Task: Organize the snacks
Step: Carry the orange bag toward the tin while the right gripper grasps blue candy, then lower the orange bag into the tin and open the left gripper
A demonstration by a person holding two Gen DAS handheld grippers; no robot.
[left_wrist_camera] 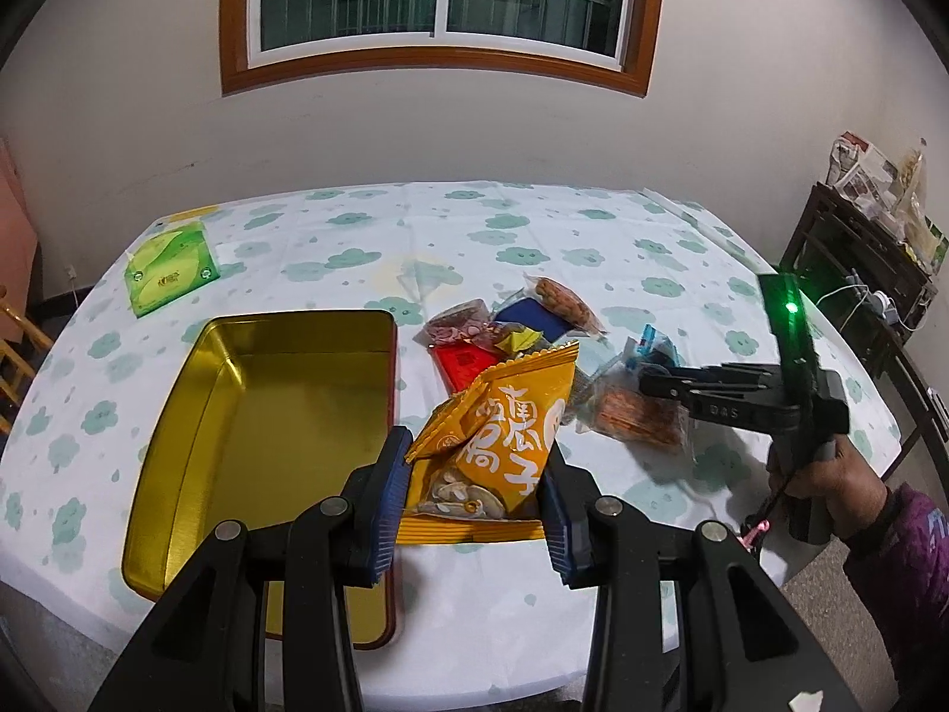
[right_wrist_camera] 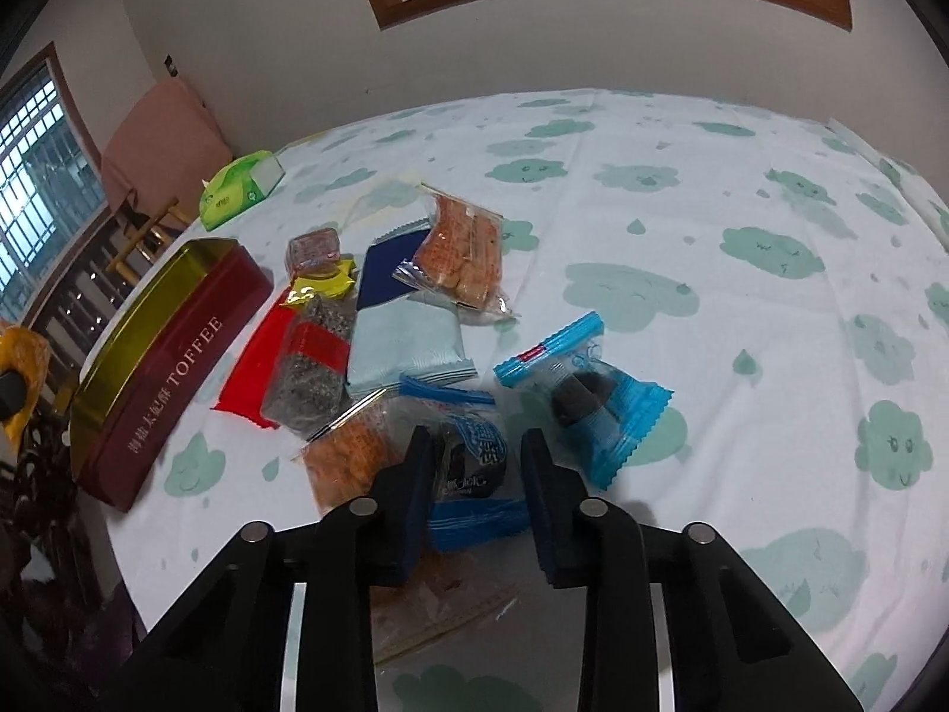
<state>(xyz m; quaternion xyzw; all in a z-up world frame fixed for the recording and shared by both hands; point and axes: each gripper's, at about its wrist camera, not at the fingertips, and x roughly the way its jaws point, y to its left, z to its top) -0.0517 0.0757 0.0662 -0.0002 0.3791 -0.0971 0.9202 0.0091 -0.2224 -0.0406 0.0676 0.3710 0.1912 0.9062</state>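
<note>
My left gripper (left_wrist_camera: 474, 463) is shut on an orange seed packet (left_wrist_camera: 504, 421) and holds it above the table, just right of the open gold-lined tin (left_wrist_camera: 237, 415). The tin shows in the right wrist view as a red TOFFEE box (right_wrist_camera: 172, 368). My right gripper (right_wrist_camera: 474, 463) is low over the snack pile, its jaws on either side of a blue-wrapped dark cake (right_wrist_camera: 474, 463); contact is unclear. It also shows in the left wrist view (left_wrist_camera: 652, 382). A second blue-wrapped cake (right_wrist_camera: 584, 397) lies just right of it.
The pile holds a pale blue packet (right_wrist_camera: 409, 344), a navy packet (right_wrist_camera: 385, 267), cracker packs (right_wrist_camera: 465, 249), a red packet (right_wrist_camera: 261, 356) and a seed bar (right_wrist_camera: 314, 368). A green tissue pack (right_wrist_camera: 237, 190) lies far left. A dark side shelf (left_wrist_camera: 860, 273) stands right.
</note>
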